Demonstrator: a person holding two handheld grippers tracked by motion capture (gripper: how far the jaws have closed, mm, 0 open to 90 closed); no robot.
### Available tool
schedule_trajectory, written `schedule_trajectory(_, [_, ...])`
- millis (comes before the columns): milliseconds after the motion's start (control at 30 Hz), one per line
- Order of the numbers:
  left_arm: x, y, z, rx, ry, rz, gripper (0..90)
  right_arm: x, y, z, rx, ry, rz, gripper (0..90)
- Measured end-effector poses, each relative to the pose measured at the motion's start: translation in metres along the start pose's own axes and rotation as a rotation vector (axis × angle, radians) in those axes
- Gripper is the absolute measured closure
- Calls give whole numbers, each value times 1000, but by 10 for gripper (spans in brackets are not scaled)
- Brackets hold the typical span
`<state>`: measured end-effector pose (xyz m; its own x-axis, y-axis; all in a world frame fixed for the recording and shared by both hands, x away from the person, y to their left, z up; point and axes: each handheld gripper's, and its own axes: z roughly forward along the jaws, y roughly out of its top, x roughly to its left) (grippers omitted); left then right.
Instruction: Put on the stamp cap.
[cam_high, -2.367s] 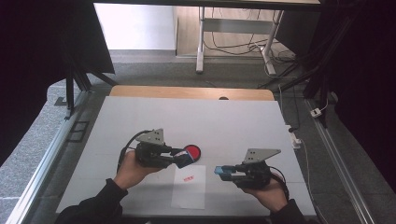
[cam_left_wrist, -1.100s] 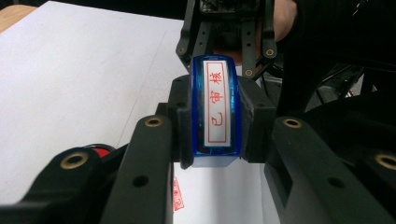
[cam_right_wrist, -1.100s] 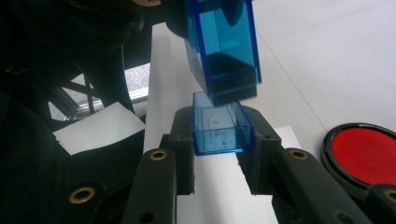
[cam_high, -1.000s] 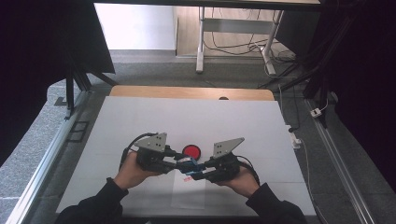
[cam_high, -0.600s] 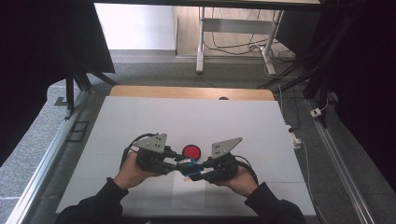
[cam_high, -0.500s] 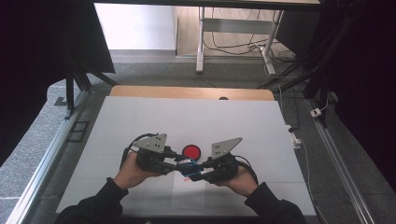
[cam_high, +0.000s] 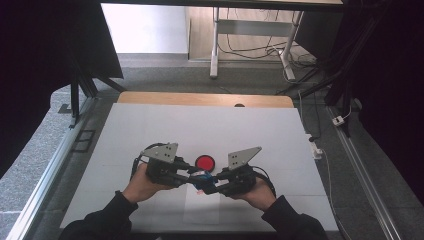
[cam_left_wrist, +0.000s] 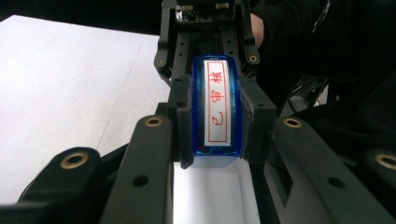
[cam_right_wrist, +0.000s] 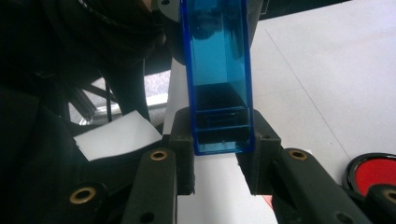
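Both grippers are clamped on one thing: a blue translucent stamp (cam_left_wrist: 217, 109), held in the air between them, just above the white sheet of paper (cam_high: 201, 212) near the front edge of the table (cam_high: 150, 125).

Left gripper (cam_high: 192, 176) pinches one end; in the left gripper view my pads (cam_left_wrist: 181, 121) sit flat on the two blue side walls, with the white label in red characters facing the camera. Right gripper (cam_high: 206, 184) takes the opposite end; in the right gripper view its jaws squeeze the clear blue shell (cam_right_wrist: 219, 79) across the same narrow width. Both pairs of jaws are closed on it, no gap at the pads.

Handling judgement:
- Light, rigid plastic. No sag between the two grips.
- Smooth glossy walls, so likely slippery; foam pads help, but a twist could make it slide.
- Hollow-looking shell on my right side: probably a cap or sleeve. Hard squeeze could flex or crack it.
- Best hold: flat side walls, mid-height, away from label face and printing end.
- If the halves are meant to come apart, pull straight along the long axis, no bending.

Red ink pad (cam_high: 204, 162), round with a black rim, sits just beyond the grippers on the table, apart from the stamp.
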<state>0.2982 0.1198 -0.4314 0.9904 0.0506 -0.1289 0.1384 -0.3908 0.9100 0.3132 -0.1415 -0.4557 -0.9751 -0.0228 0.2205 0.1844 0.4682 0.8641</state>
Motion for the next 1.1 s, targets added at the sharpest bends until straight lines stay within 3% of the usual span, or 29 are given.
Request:
schedule_trajectory(267, [-2,2,0,17,23,17,703,1,0,0,18,-26,-14,680])
schedule_trajectory(1100, [-2,1,-7,31,105,-18,701,5,-3,-10,35,-187,16,505])
